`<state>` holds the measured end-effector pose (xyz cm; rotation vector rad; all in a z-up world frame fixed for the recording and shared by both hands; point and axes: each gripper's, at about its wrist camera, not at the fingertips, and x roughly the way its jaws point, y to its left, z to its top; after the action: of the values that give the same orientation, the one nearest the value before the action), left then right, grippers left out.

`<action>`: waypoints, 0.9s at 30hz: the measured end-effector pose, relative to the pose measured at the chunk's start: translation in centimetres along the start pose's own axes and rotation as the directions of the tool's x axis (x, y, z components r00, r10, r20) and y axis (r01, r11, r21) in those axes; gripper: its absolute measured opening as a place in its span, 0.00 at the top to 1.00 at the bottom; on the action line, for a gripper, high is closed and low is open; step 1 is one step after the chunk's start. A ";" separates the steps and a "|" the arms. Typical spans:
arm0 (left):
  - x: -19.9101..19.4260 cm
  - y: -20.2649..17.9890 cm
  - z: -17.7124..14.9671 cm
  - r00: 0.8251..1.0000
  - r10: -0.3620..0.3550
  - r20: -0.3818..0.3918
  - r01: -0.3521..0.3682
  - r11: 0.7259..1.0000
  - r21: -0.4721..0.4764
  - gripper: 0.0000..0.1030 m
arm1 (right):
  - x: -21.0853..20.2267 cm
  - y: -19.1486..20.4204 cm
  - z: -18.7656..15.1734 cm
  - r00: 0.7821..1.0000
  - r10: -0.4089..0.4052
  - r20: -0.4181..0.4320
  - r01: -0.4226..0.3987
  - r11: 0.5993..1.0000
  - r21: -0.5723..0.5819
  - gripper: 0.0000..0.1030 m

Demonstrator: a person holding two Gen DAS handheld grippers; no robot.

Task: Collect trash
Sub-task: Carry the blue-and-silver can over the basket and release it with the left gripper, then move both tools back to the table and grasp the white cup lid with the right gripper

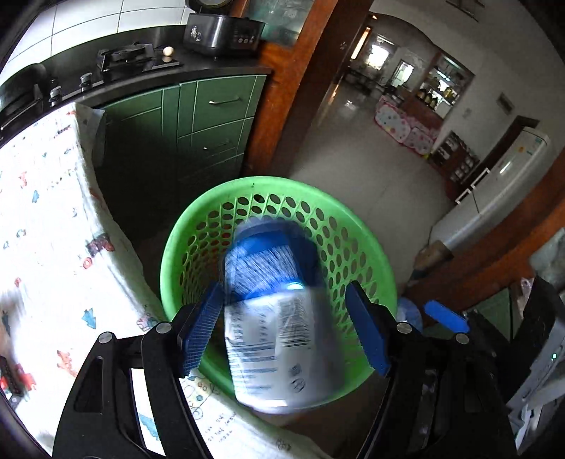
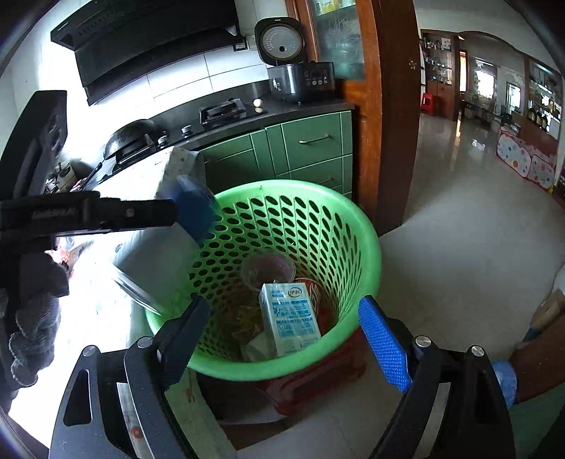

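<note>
A green perforated basket stands beside the table. In the left wrist view a blue and white carton is blurred between my left gripper's open fingers, over the basket's mouth, free of both pads. In the right wrist view the same carton shows at the left gripper's fingers above the basket rim. My right gripper is open and empty over the basket's near rim. Inside lie a white milk carton, a red can and a clear cup.
A table with a printed white cloth is left of the basket. Green kitchen cabinets with a stove and rice cooker stand behind. A wooden door frame and tiled floor lie to the right. The basket sits on a red stool.
</note>
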<state>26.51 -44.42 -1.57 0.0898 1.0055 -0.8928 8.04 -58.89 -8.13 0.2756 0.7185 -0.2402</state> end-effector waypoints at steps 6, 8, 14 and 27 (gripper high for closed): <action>-2.3 0.6 -1.2 0.999 0.007 0.044 -0.007 1.000 -0.009 0.26 | -0.7 1.3 -0.3 1.000 0.024 0.012 -0.024 0.999 -0.022 0.19; -3.8 1.0 -1.7 0.998 0.021 0.060 -0.021 1.000 -0.007 0.26 | -1.0 1.8 -0.3 0.999 0.036 0.018 -0.035 0.999 -0.028 0.18; -9.5 3.8 -4.2 0.988 0.087 0.126 -0.085 0.996 -0.022 0.26 | -1.8 4.7 0.0 0.994 0.108 0.013 -0.107 0.992 -0.063 0.18; -20.1 14.6 -10.7 0.938 0.297 0.182 -0.275 0.952 -0.134 0.26 | -1.8 14.9 0.4 0.969 0.243 -0.040 -0.247 0.948 -0.199 0.18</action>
<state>24.55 -17.85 3.06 0.0534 0.8244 -0.5673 11.56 -44.82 -4.21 0.1697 0.7106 0.0726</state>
